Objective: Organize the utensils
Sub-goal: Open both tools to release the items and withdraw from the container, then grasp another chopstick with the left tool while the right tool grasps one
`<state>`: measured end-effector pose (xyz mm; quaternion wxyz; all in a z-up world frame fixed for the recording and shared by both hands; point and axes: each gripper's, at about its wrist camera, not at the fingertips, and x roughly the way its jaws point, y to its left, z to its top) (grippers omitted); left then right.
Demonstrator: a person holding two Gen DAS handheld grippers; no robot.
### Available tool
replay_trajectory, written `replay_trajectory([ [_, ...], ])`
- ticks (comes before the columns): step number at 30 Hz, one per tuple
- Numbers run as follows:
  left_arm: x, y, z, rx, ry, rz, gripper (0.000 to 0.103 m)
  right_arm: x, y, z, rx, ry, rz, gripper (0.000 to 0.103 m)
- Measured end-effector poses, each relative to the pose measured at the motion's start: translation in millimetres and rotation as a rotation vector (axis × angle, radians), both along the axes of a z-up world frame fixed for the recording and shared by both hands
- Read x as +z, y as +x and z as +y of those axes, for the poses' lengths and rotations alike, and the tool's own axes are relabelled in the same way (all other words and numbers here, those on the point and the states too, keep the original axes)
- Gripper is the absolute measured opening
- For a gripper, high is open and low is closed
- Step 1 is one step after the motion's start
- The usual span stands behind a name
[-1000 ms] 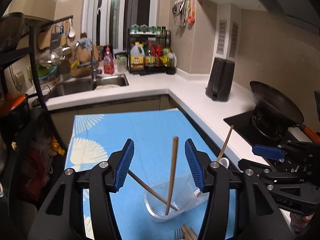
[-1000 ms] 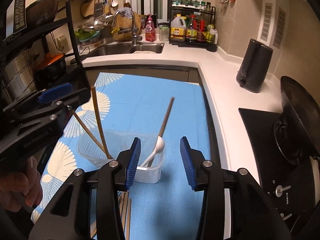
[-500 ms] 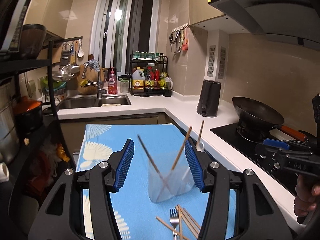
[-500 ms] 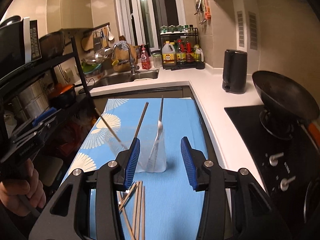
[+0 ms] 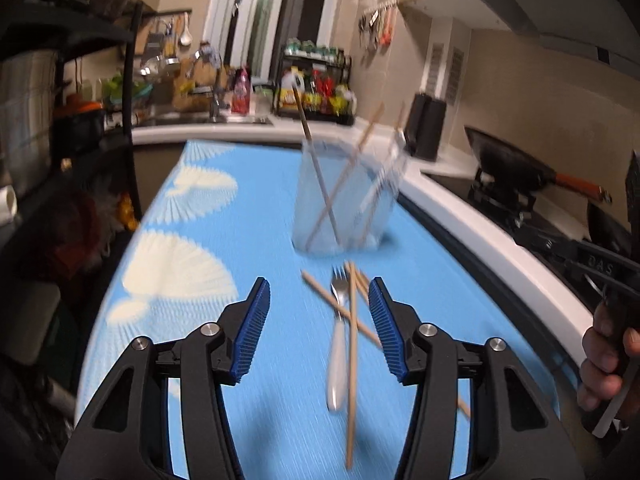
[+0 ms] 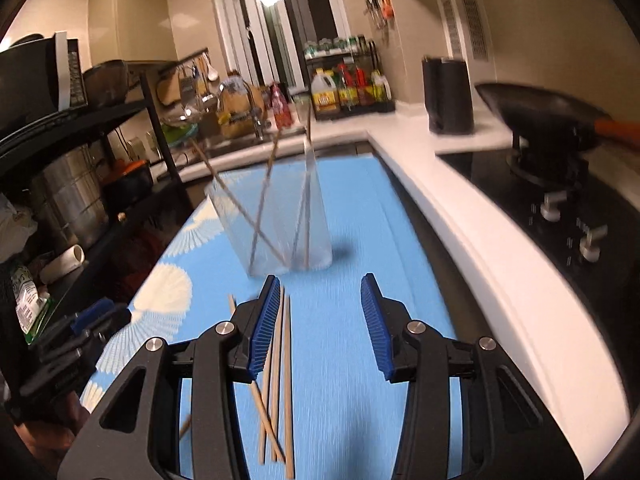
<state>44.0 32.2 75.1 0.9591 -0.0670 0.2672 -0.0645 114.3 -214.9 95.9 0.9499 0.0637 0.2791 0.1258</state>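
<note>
A clear plastic container (image 5: pixel 344 200) stands upright on the blue mat (image 5: pixel 240 240) and holds wooden chopsticks and a white-handled spoon. It also shows in the right wrist view (image 6: pixel 276 220). In front of it lie a fork (image 5: pixel 338 336) with a white handle and several loose chopsticks (image 5: pixel 352 340), which also show in the right wrist view (image 6: pixel 276 380). My left gripper (image 5: pixel 318 324) is open and empty above the mat, the fork just inside its right finger. My right gripper (image 6: pixel 318 324) is open and empty, its left finger over the chopsticks.
A white counter (image 6: pixel 460 220) runs along the right with a black kettle (image 6: pixel 448 96), a stove and a wok (image 6: pixel 536 112). A sink and bottle rack (image 6: pixel 348 84) stand at the back. A black shelf rack (image 6: pixel 80 160) with pots stands at the left.
Both grippers have pulled back and lower from the container, which now stands farther off. The fork and loose chopsticks have come into view between the fingers.
</note>
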Motion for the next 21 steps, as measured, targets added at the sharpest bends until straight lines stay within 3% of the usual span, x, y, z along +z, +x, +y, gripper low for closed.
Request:
replay_trajectory([
  [9,-64,-25,-18,0.011,0.054,0.145,0.032,-88,-26,28,0.094,-0.064,0.178,0.017],
  [21,-80,-28,-34,-0.019,0.091,0.171,0.024,-118,-24,46,0.128,-0.124,0.210,0.015],
])
